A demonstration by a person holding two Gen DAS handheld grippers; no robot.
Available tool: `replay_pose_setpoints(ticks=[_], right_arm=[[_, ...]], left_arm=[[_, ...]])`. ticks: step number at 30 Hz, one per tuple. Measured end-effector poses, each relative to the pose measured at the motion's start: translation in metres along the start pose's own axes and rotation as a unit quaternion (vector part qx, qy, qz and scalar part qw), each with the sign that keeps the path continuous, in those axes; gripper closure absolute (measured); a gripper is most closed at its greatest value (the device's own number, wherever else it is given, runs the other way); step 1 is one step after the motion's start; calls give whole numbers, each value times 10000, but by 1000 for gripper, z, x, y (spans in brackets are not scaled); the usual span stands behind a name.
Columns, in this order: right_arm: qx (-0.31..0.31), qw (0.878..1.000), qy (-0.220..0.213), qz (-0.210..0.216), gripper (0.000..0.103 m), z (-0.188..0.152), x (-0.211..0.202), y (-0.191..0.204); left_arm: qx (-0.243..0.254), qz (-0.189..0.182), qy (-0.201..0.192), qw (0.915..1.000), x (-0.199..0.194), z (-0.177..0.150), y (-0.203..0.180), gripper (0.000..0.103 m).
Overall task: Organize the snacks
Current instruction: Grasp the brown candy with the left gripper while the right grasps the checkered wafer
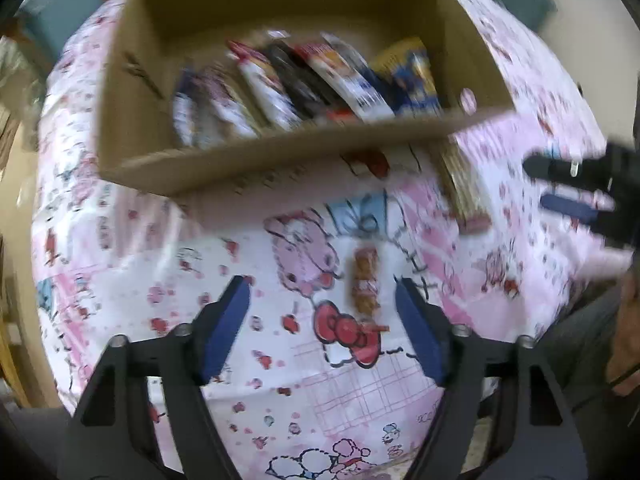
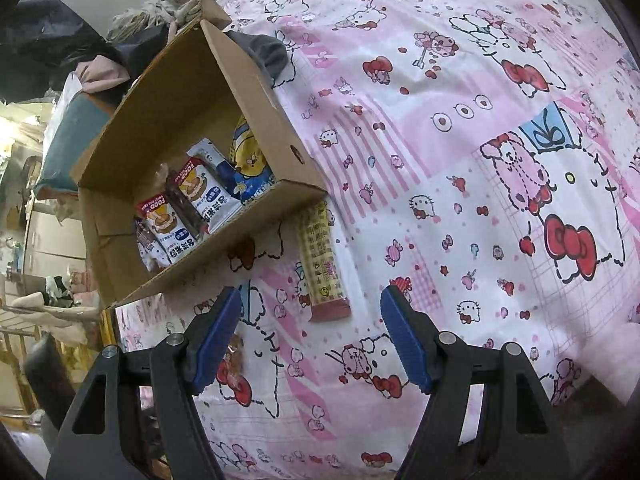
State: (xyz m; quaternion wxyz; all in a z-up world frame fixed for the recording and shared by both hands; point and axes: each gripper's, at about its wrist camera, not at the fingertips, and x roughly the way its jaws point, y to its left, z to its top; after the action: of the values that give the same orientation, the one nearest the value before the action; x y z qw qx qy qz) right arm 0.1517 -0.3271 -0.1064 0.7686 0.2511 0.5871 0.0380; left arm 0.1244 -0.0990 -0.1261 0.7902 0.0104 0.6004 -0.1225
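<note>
A cardboard box [image 1: 256, 160] holds several snack packets [image 1: 316, 80] on a pink cartoon-print sheet [image 1: 160, 280]. My left gripper [image 1: 322, 292] is open and empty, just above a small orange snack packet [image 1: 365, 280] that lies between its fingers. A long yellow snack bar with a red end [image 2: 323, 264] lies beside the box's near corner; it also shows in the left wrist view [image 1: 464, 188]. My right gripper [image 2: 311, 308] is open and empty, close over that bar. The box [image 2: 192, 276] and its packets [image 2: 192, 200] show at left in the right wrist view. The left view is blurred.
The right gripper's fingers [image 1: 568, 184] show at the right edge of the left wrist view. The orange packet [image 2: 234, 360] lies partly behind my right gripper's left finger. A grey cloth [image 2: 268, 54] lies behind the box. Clutter and furniture stand beyond the bed's left edge [image 2: 48, 240].
</note>
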Motion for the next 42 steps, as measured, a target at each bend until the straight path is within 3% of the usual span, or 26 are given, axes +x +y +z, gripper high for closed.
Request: replay_pose_setpoints(ticks=[2,6,9,10,11,18,27,28,30,31,32,35,42], right_arm=[[25,10000,-5,-67,28,-1,2,-1],[29,9998,-8,-203,28,-1,6,-3],[25,9997,8,-235,28,0,10,-3],[-3,9997,21,-259,28,0,12,-1],[-22,9996,32,-273,28,1,13,0],[-309,9976,199,-584,28,6,36,14],[-1221,9758,581,-1720,29,8,84,36],[-1302,9733,584,-1797,31,7,87,37],[-1501,9670,566,-1977,51,5,89,41],[-1576,9656,539,-1996,59,3,90,43],[-1668,9649,551,-1950,76,2,89,46],[-1804,9632,569,-1911,76,-3,87,49],[-1568,9767,641,-1318,76,-9,65,43]], left_arm=[[187,6,81,9998,9,-1,-10,48],[453,-253,169,9985,27,1,-27,50],[515,-145,310,9981,38,3,-30,70],[516,-156,382,9978,42,2,-30,85],[511,-157,423,9977,44,1,-28,88],[363,-199,229,9989,18,-1,-17,90],[27,152,221,9996,11,-8,6,90],[-15,166,233,9996,11,-6,10,90],[-92,181,239,9995,12,-6,15,90],[-111,192,235,9995,12,-5,16,90],[-119,199,230,9995,11,-4,18,90],[-132,256,198,9994,11,-3,22,90],[-228,427,148,9987,11,7,35,90]])
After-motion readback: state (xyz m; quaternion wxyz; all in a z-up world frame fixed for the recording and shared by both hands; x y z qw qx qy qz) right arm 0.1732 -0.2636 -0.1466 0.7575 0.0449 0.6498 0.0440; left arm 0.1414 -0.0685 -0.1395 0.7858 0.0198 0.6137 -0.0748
